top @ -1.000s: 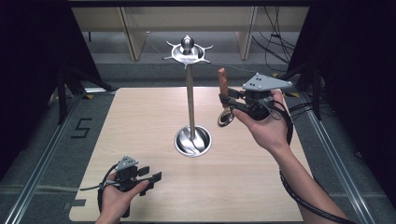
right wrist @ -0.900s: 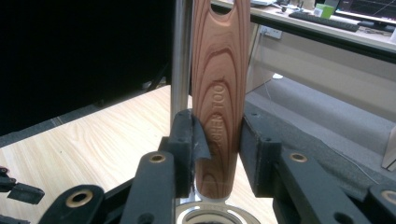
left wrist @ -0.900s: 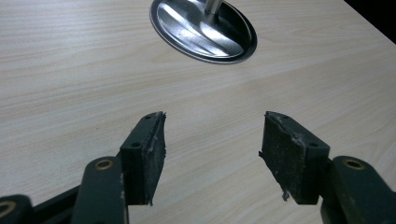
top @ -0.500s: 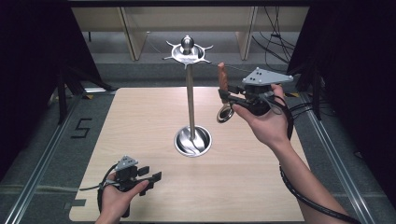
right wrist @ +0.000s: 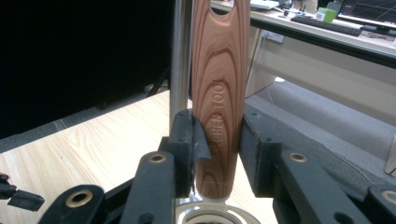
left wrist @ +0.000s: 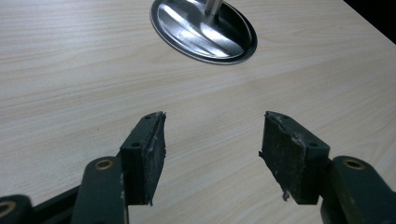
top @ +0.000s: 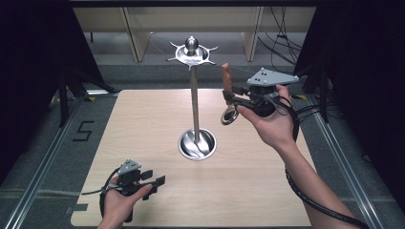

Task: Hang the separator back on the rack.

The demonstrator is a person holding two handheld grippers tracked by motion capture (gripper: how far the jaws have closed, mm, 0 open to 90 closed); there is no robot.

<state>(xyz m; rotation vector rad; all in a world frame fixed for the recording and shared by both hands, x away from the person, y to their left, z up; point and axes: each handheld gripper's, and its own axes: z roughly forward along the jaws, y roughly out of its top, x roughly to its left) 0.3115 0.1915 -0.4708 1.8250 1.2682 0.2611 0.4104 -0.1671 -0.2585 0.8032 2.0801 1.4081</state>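
Observation:
A steel hanging stand rises from the middle of the table, its round base (top: 197, 144) on the wood and a hooked crown (top: 192, 50) on top of the pole (top: 195, 105). My right gripper (top: 229, 98) is to the right of the pole, raised well above the table. It is shut on the wooden handle (top: 226, 76) of a kitchen tool, held upright with its metal ring end (top: 229, 116) hanging below. In the right gripper view the pads (right wrist: 198, 140) press on the handle (right wrist: 220, 93), with the pole (right wrist: 180, 56) just behind. My left gripper (top: 155, 180) rests low at the front left, open and empty (left wrist: 212, 140).
The light wooden table (top: 143, 124) is bordered by metal rails and dark curtains on both sides. Shelving stands behind the far edge. A black cable trails from the right gripper along the forearm. The stand's base (left wrist: 196, 35) lies ahead of the left gripper.

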